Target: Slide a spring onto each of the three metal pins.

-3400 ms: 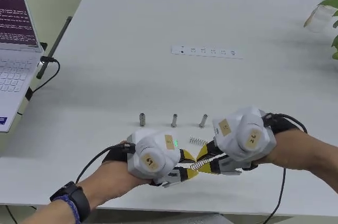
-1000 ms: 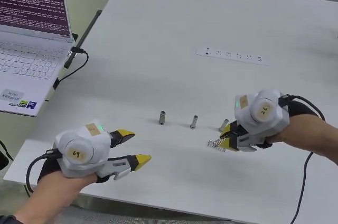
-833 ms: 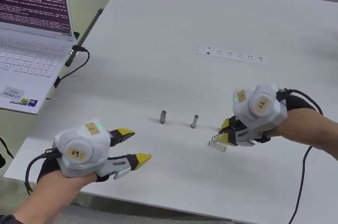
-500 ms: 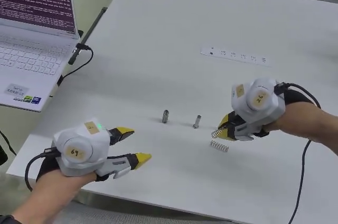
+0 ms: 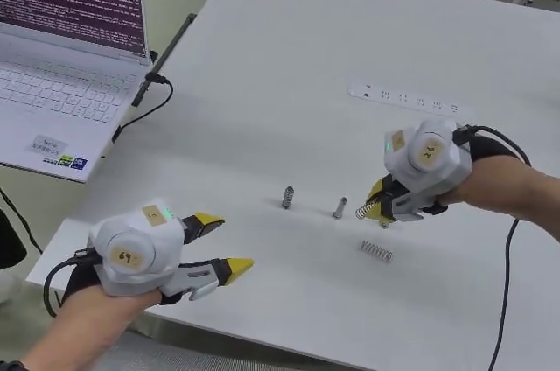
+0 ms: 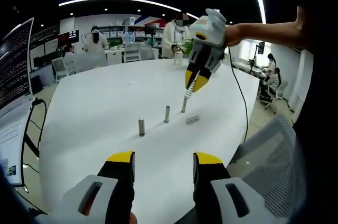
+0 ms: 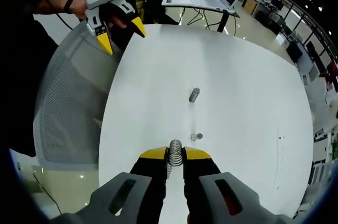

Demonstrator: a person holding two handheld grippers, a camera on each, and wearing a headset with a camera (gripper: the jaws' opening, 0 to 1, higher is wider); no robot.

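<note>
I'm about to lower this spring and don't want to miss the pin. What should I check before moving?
1. Right gripper shut on the held spring: ok.
2. Held spring centred over the end pin: cannot tell; in the left gripper view it hangs just above it.
3. First pin carries a spring: ok.
4. Middle pin carries a spring: not ok, it is bare.
5. Spare spring lying loose near the pins: ok.
6. Left gripper open and away from the pins: ok.
</note>
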